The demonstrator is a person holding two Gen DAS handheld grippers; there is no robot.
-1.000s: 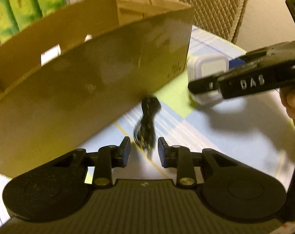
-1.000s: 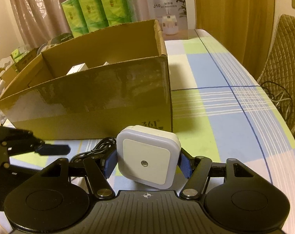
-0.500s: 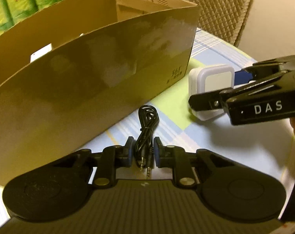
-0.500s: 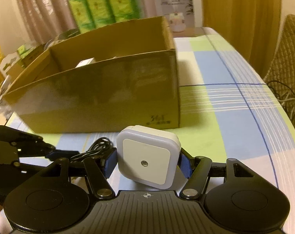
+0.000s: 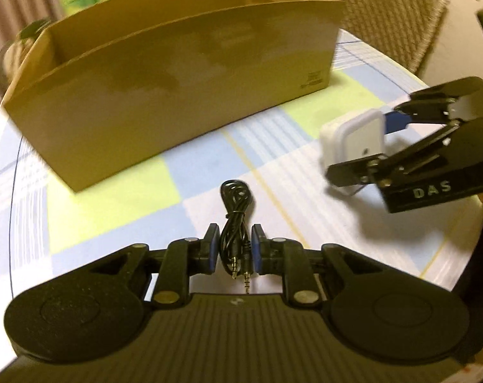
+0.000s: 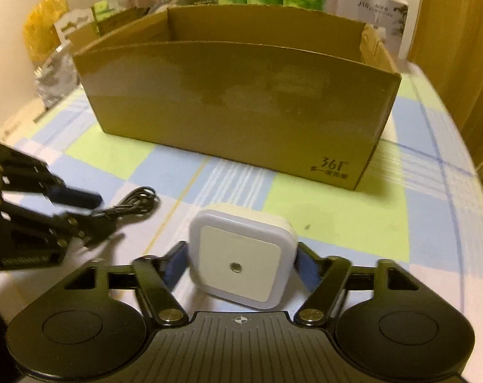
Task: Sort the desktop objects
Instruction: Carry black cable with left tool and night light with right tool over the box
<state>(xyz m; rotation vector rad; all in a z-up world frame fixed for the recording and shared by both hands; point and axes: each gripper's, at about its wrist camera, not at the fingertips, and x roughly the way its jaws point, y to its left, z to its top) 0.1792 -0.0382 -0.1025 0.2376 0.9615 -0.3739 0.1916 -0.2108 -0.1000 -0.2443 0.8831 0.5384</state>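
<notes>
1 cable [image 5: 236, 223]: left hand-held gripper [image 5: 231, 249] clamps | 1 night-light [image 6: 241, 255]: right hand-held gripper [image 6: 239, 266] loosening

i read "361°" printed low on the right of the cardboard box [image 6: 241, 102], above a smaller line too blurred to make out. "das" stands in pale letters on the right gripper [image 5: 353, 159]. upper right, a white carton [image 6: 383, 9] shows "j10".
</notes>
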